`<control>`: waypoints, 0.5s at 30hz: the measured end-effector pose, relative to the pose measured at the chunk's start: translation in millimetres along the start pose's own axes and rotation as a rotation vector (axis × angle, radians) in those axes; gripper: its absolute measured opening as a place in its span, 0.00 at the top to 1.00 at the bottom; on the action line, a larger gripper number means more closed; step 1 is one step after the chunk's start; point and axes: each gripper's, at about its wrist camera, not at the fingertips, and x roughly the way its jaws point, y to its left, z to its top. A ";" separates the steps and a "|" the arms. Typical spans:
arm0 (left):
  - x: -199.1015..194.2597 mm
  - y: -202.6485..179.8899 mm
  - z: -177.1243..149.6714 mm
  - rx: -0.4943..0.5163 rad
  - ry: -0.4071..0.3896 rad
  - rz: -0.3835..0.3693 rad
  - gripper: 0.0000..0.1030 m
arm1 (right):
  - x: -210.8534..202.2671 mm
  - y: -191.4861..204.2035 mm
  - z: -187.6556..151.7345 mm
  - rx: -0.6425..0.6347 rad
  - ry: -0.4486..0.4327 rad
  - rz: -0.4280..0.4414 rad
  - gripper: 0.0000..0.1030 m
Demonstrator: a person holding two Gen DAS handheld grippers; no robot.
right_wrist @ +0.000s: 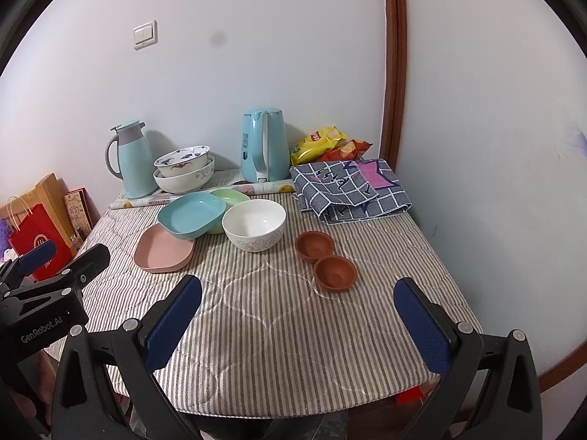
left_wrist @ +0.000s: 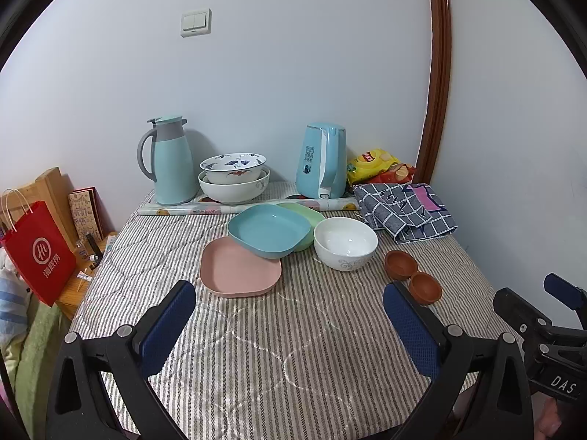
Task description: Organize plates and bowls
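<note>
Starting from the left wrist view: nothing picked yet, so the step in hand looks like choosing a first piece; best bet is stacking the plates, gripping a rim edge rather than the flat, since the blue plate (left_wrist: 269, 230) already leans on the pink plate (left_wrist: 240, 270) and on the green plate (left_wrist: 306, 220) behind it. Left tongs (left_wrist: 290, 321) wide apart, holding nothing, touching nothing, hovering over the near striped table (left_wrist: 279, 359). White bowl (left_wrist: 345, 242) sits just right of the plates, two brown bowls (left_wrist: 411, 274) further right, touching each other. Nested bowls (left_wrist: 234, 178) far, beside the thermos (left_wrist: 172, 161). Right wrist view: right tongs (right_wrist: 299, 311) also wide, empty, above the near table, brown bowls (right_wrist: 325, 259) just beyond them, white bowl (right_wrist: 254, 224) further left, plates (right_wrist: 190, 216) left of that. Nest the brown pair first, gently, as they look light and could slide.
</note>
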 end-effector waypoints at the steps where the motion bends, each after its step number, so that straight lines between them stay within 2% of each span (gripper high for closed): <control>1: -0.4 0.0 -0.2 0.001 -0.001 -0.001 0.00 | 0.4 -0.1 -0.7 0.001 0.002 -0.001 0.00; 15: 4.4 4.1 7.6 0.006 0.015 0.009 0.00 | 8.7 2.8 4.9 0.011 0.015 0.016 0.00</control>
